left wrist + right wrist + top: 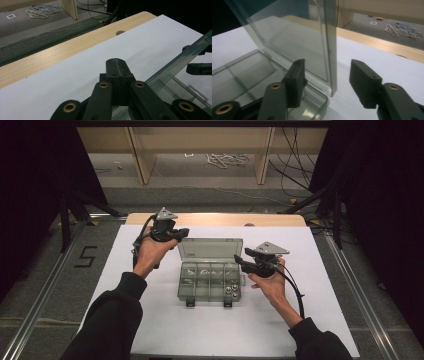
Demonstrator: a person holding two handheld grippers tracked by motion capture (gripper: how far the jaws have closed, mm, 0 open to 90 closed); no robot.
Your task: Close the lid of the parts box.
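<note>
Jaws apart astride upright lid (294, 37); box (210, 281) long axis crosswise.

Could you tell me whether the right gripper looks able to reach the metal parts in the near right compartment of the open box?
Probably yes. The lid stands raised at the back, so the clear box is open from above. The right gripper, jaws apart and holding nothing, hangs beside the metal parts, nothing between.

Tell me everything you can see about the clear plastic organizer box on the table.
The clear plastic organizer box sits on the white sheet, its hinged lid raised upright at the back. Dividers split the tray into compartments; small metal parts lie in several. Two dark latches hang at its front edge. The lid's side edge stands between the right gripper's open jaws, untouched.
</note>
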